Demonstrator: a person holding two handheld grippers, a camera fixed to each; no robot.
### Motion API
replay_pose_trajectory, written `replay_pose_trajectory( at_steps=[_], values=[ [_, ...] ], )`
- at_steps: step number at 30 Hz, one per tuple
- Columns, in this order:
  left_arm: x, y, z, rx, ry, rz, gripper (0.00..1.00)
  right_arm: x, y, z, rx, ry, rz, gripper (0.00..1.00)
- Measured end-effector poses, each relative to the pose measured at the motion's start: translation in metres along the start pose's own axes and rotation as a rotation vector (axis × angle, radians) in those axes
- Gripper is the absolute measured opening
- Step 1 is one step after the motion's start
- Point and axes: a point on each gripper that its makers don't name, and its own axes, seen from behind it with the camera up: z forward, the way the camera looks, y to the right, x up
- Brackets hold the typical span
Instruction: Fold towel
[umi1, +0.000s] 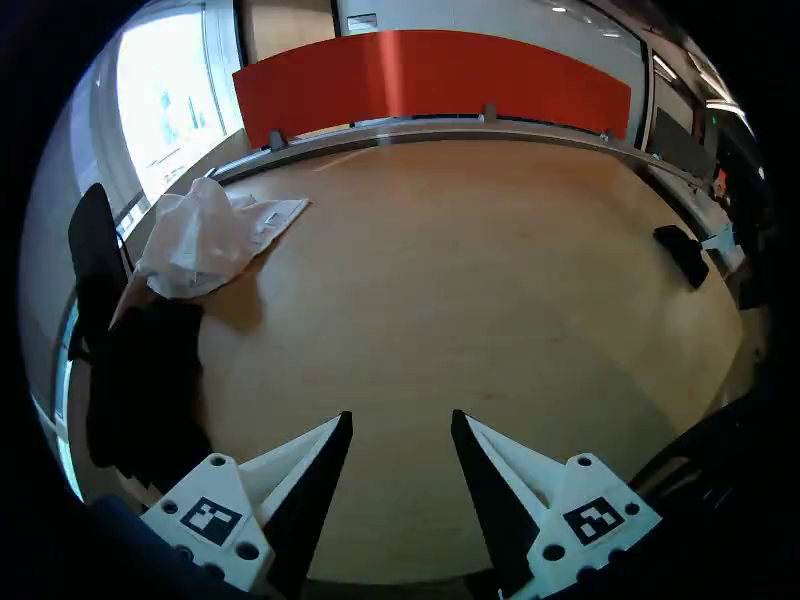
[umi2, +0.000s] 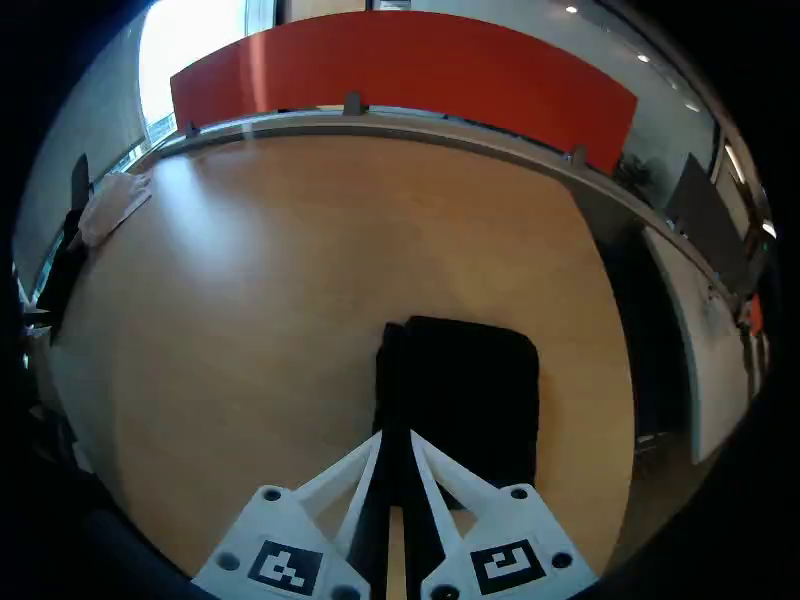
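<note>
Wooden table (umi1: 450, 280), crumpled white cloth (umi1: 205, 240) near one edge, black towel (umi2: 470, 400), apparently folded.

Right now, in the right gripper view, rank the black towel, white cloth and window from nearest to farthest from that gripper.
1. black towel: centre, at the gripper tips.
2. white cloth: far left edge of the table.
3. window: upper left, beyond the table.

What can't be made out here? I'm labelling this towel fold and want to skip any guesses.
- Right gripper view: whether the right hand-held gripper pinches the black towel; its own fingertips cover the towel's near edge.
- Left gripper view: the dark item near the white cloth is cut off by the edge and too dark to identify.
</note>
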Motion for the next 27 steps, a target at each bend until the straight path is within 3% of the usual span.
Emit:
replay_pose_trajectory(
  at_steps=[7,11,17,21,27],
  values=[
    [-0.001,-0.003,-0.002,0.006,-0.002,0.001,0.72,-0.01,-0.008,0.009,0.011,-0.022,0.005,0.05],
    [-0.002,-0.003,-0.003,0.007,-0.004,0.004,0.72,-0.015,-0.014,0.013,0.02,-0.031,0.016,0.13],
    [-0.002,-0.003,-0.004,0.009,-0.004,0.01,0.72,-0.021,-0.016,0.011,0.024,-0.041,0.018,0.46],
    [-0.002,-0.004,-0.004,0.01,-0.004,0.007,0.72,-0.023,-0.002,0.008,-0.014,-0.036,0.032,0.69],
    [-0.004,-0.006,-0.005,0.013,-0.006,0.009,0.72,-0.023,0.03,0.004,-0.075,-0.031,0.1,0.84]
  ],
)
